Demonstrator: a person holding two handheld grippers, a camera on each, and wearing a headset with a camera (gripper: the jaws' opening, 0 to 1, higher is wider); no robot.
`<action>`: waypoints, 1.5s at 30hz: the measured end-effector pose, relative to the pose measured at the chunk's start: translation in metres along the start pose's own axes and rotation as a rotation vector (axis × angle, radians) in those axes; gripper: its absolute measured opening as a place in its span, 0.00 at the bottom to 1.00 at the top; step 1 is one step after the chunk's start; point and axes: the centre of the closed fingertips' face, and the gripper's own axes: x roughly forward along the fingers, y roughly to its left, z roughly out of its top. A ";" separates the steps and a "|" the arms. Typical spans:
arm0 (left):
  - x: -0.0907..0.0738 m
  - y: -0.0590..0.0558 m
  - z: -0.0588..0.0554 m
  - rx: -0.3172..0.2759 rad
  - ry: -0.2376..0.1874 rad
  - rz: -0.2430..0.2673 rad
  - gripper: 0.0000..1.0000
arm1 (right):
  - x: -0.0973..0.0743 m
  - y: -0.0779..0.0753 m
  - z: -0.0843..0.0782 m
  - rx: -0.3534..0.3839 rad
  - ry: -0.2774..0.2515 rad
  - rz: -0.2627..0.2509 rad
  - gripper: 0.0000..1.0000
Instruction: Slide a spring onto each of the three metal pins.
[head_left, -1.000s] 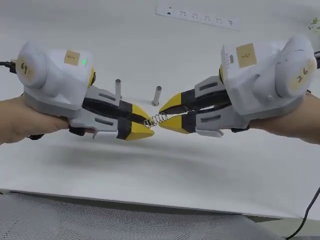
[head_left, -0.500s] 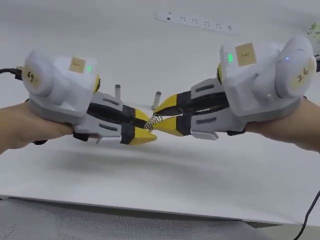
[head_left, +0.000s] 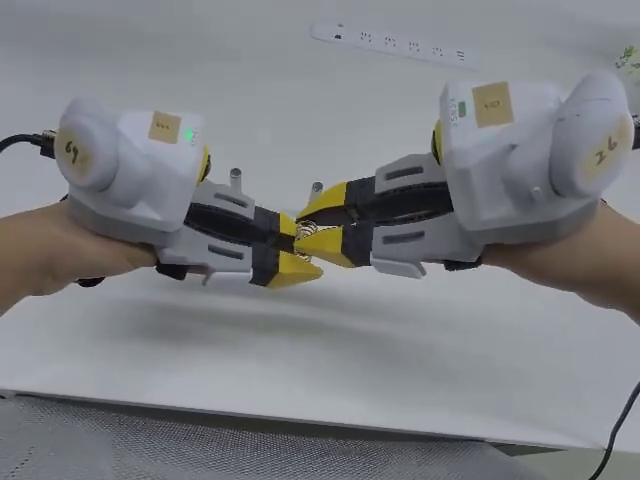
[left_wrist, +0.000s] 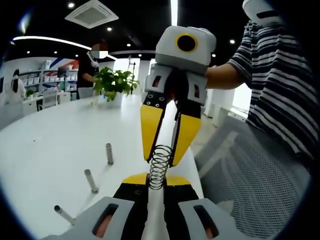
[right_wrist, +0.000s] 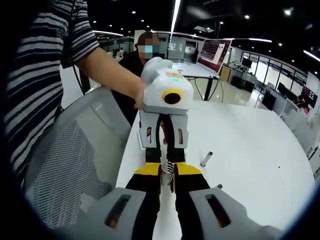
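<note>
Both hands are up over the middle of the worktop (head_left: 400, 340), tip to tip. The spring (head_left: 307, 233) is caught between them in the air, not on anything yet. The left hand-held gripper (head_left: 292, 248) has its jaws narrowed onto one end. The right hand-held gripper (head_left: 322, 228) is pinched in on the other end, its yellow tips only as far apart as the coil is wide.

Why hold it like this? My read is that it's a handover or a re-grip. A spring this small sits crooked in one pair of jaws, so the second pair steadies it and squares its open end before it goes down over a pin. The left gripper view shows it plainly: the coil rises straight out of the left jaws into the right ones.

The metal pins (left_wrist: 90, 181) wait in a row on the worktop off to that side, all three looking bare. In the head view they stand just behind the tips, toward the far edge where the power strip (head_left: 400, 38) lies.

Against a second ago, the two grippers have closed right in. Then the spring lay stretched out in the open between the tips; now it's short and bunched, nearly swallowed by the yellow jaws.
</note>
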 end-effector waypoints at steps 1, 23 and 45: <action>-0.001 0.000 0.000 0.003 0.001 0.001 0.02 | 0.000 0.000 0.000 -0.004 -0.001 -0.003 0.07; -0.007 0.002 0.001 0.008 -0.001 0.031 0.04 | -0.002 -0.004 0.004 -0.015 -0.004 -0.036 0.07; -0.025 0.013 -0.007 -0.046 0.002 0.084 0.17 | -0.004 -0.012 0.000 -0.029 0.014 -0.063 0.07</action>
